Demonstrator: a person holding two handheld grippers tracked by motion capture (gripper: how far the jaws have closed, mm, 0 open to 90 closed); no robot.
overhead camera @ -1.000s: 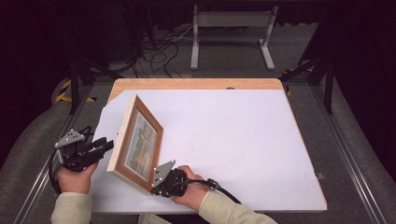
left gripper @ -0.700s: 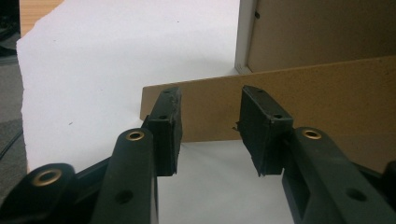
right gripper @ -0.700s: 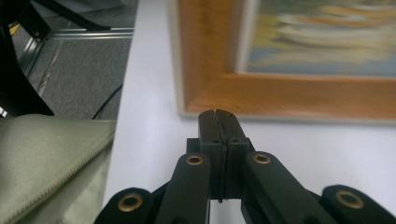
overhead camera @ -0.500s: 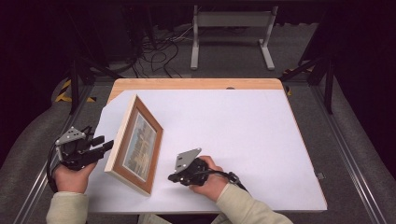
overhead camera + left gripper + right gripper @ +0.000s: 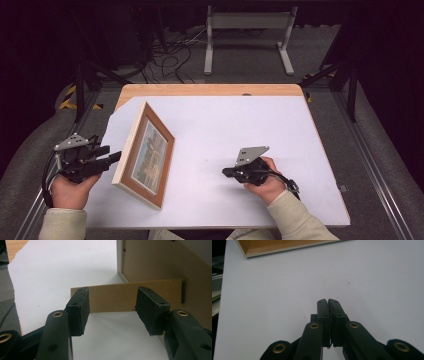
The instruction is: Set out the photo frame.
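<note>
Frame stand (image 5: pixel 125 298) btwn open left gripper (image 5: pixel 112 306) pads

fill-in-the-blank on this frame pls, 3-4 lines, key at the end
1. The picture frame stands propped on the white ____ covering the table.
2. In the left tool view, the strut from the frame's back lies between the left tool's ____ jaws, which have just been opening.
3. The right tool's jaws are ____, with nothing between them.
4. In the high view, the right tool sits to the ____ of the frame.

Missing words: sheet; open; shut; right
</note>
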